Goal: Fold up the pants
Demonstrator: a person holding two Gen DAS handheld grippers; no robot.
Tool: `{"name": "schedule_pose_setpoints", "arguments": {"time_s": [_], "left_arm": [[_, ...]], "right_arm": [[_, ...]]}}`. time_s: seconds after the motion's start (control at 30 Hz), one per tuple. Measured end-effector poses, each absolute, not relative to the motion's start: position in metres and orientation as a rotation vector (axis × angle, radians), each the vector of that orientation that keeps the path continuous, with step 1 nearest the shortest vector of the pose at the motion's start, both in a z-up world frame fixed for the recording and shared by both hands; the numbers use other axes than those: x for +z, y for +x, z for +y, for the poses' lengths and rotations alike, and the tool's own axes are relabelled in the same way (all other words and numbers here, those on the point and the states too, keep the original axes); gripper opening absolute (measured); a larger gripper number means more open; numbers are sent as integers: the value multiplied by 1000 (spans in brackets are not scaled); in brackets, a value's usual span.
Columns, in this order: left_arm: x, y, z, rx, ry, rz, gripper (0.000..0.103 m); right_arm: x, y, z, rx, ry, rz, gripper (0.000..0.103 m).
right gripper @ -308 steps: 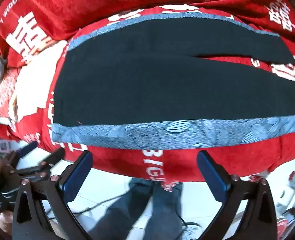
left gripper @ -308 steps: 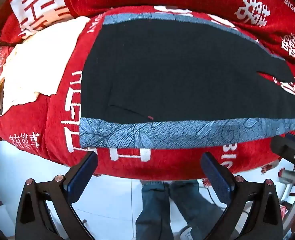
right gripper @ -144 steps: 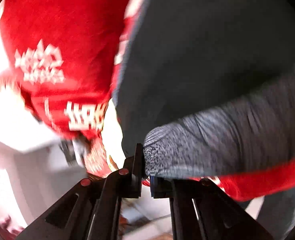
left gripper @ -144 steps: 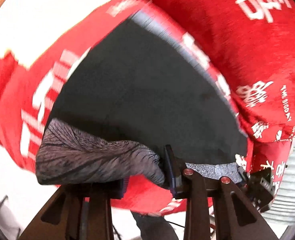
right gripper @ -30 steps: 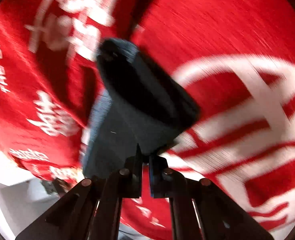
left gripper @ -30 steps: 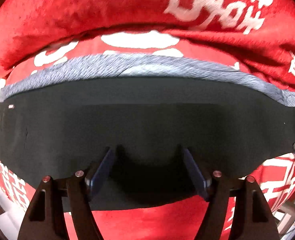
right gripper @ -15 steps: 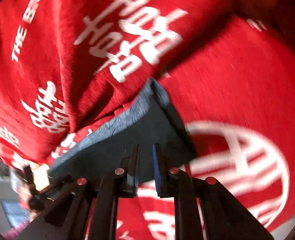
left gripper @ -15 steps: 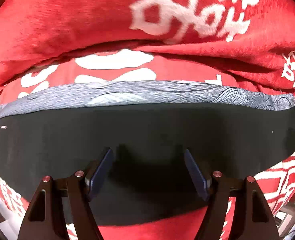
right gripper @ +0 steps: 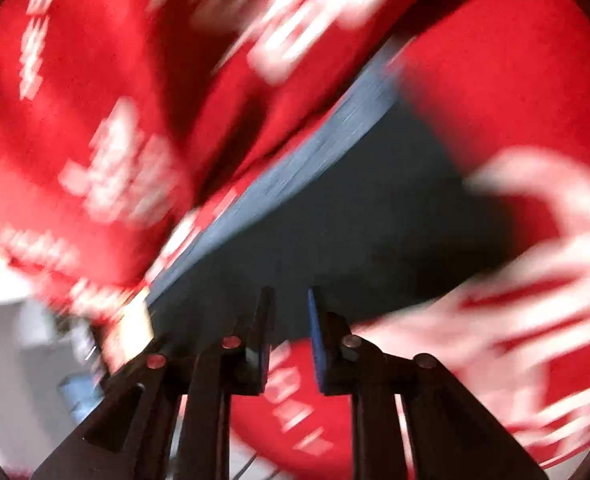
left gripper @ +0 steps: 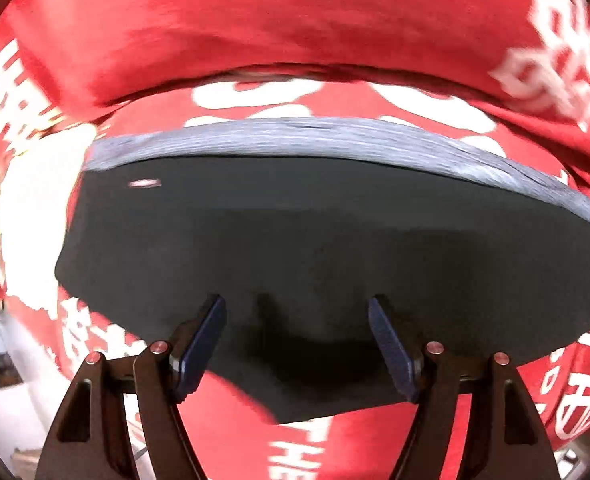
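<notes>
Nearest you, your left claw (left gripper: 297,344) stands open, its blue pads well apart with nothing between them, hanging over the near edge of the pants (left gripper: 315,248). Your right claw (right gripper: 289,332) has a narrow gap and its jaws are opening; nothing shows between the pads, and the dark cloth lies just beyond the tips. That view is badly smeared, so you cannot tell whether the tips brush the fabric.

Just past both claws the pants lie flat on the red sofa cover (left gripper: 255,32), folded into a long dark band. The near edge is a smooth fold line. On the far side runs the grey patterned strip (left gripper: 295,140), sitting against the crease where the seat meets the red backrest. A pale patch of cloth (left gripper: 35,200) lies to the left of the band's end.

This looks like thin, soft, light fabric: it will drape and sag as soon as you lift it, and the layers may slide over each other. Judging by how it lies, the lengthwise fold seems done and a crosswise fold is likely next. Take hold at one end of the band, pinching all layers together near a corner with each claw, not in the middle, where you would only pull up a tent of the top layer. The plush cover beneath may drag on the cloth, so lift clear before you carry the end over.
</notes>
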State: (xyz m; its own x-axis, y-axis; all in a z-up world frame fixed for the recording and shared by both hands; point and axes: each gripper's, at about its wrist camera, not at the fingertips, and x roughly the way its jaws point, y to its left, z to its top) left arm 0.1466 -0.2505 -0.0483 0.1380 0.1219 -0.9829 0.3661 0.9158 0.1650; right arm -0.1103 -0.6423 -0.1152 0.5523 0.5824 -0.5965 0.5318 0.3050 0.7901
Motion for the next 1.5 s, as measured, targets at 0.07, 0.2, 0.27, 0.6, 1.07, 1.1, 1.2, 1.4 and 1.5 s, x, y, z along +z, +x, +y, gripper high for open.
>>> {"name": "schedule_pose_setpoints", "arguments": {"time_s": [0.07,0.2,0.27,0.6,1.07,1.1,1.2,1.4,1.5], "left_arm": [[-41,157,-228,-164,414,1415,75],[-42,175,-169,-134,429,1364,75],[-53,193,-148,-127,432,1358,75],[-103,221,-69,-245,367,1388,93],[-106,225,-63,-308,341,1395,94],[-106,225,-63,-312,343,1392,94],[-107,225,-63,-315,346,1388,95],[-109,229,-63,-329,353,1408,96],[-111,231,-61,-354,365,1401,96]], "right_arm": [[-121,-90,-585,192,1388,1095,29],[-141,-44,-483,378,1464,1121,33],[-151,-22,-440,416,1503,1118,33],[-161,-10,-359,267,1562,1052,36],[-164,-13,-335,219,1579,1115,36],[-165,-16,-334,217,1593,1095,36],[-165,-21,-338,211,1625,1002,36],[-167,1,-337,181,1621,1063,31],[-146,7,-332,178,1535,1061,9]]}}
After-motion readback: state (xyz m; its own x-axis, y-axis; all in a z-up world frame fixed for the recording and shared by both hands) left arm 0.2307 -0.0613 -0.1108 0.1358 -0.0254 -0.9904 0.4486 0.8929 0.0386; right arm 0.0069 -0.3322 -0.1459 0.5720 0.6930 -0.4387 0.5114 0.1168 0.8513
